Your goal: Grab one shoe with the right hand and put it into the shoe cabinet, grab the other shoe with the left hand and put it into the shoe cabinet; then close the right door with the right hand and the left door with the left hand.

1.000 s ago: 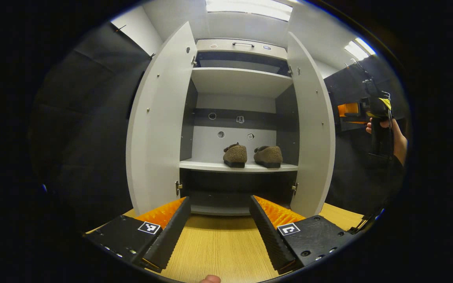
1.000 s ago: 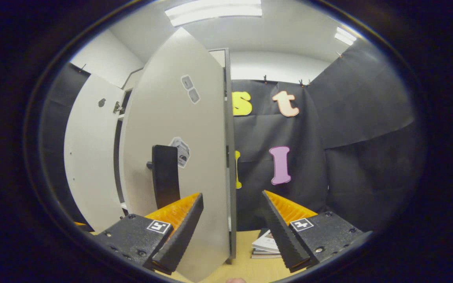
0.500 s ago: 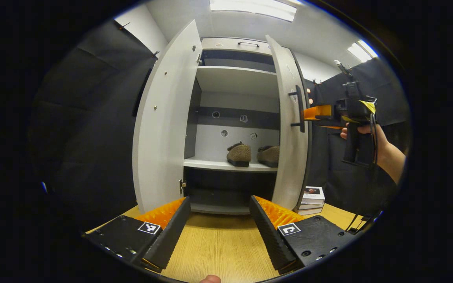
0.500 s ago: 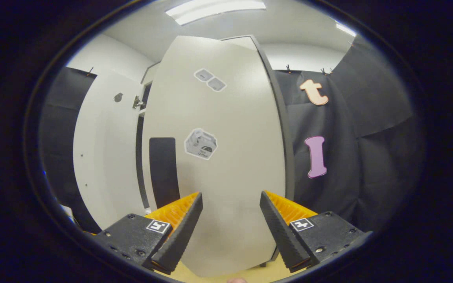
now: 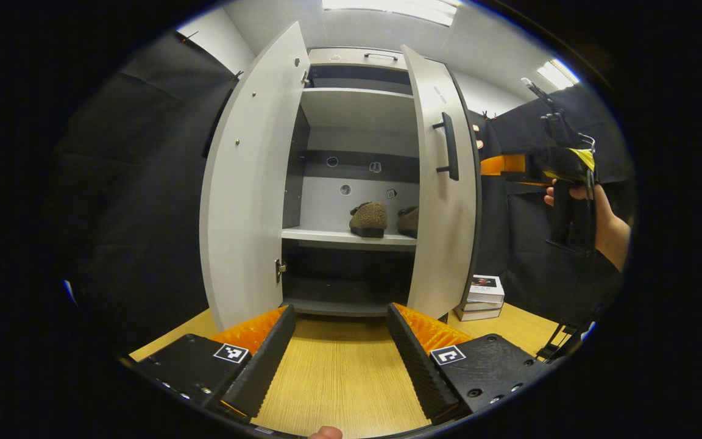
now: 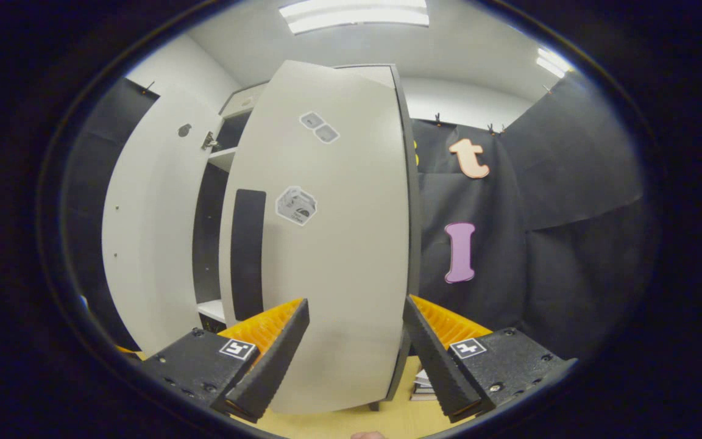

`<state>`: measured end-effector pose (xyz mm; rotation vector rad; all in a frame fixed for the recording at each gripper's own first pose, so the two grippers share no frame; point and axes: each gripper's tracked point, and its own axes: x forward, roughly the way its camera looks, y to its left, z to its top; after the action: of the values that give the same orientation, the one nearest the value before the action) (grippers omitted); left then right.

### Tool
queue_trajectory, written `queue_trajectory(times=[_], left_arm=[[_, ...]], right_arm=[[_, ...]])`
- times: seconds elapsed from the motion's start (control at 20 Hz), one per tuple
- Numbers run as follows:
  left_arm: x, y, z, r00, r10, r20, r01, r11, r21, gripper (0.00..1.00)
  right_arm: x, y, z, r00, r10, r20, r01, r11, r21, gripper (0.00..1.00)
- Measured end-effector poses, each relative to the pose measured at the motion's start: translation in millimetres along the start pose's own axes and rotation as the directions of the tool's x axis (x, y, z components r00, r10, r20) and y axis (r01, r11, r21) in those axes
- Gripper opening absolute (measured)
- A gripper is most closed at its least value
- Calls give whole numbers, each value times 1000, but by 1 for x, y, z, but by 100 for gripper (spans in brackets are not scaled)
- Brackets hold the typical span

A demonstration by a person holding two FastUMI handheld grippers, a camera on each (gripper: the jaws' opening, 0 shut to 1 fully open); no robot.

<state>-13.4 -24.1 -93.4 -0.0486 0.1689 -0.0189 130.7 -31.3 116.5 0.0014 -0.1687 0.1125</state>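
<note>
Holding my left gripper spread and empty low over the pale wood-grain bench, I keep it clear for its own door. My right gripper, also spread and grasping nothing, faces the grey right door, which stands partly swung in, I judge mid-close. The grey left door stands wide. Inside the tall grey shoe cabinet, both brown fuzzy shoes sit side by side on the middle shelf.
</note>
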Motion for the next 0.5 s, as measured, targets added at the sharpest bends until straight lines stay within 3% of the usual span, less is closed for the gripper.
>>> queue_trajectory(times=[0.3, 0.5], left_arm=[[6, 0, 10, 1000, -8, 19, 8, 1000, -12, 93], [6, -3, 6, 1000, -21, 4, 21, 1000, -21, 92]], right_arm=[[-69, 4, -36, 994, -108, 15, 108, 992, -66, 100], [-101, 22, -80, 993, -103, -50, 102, 995, -11, 100]])
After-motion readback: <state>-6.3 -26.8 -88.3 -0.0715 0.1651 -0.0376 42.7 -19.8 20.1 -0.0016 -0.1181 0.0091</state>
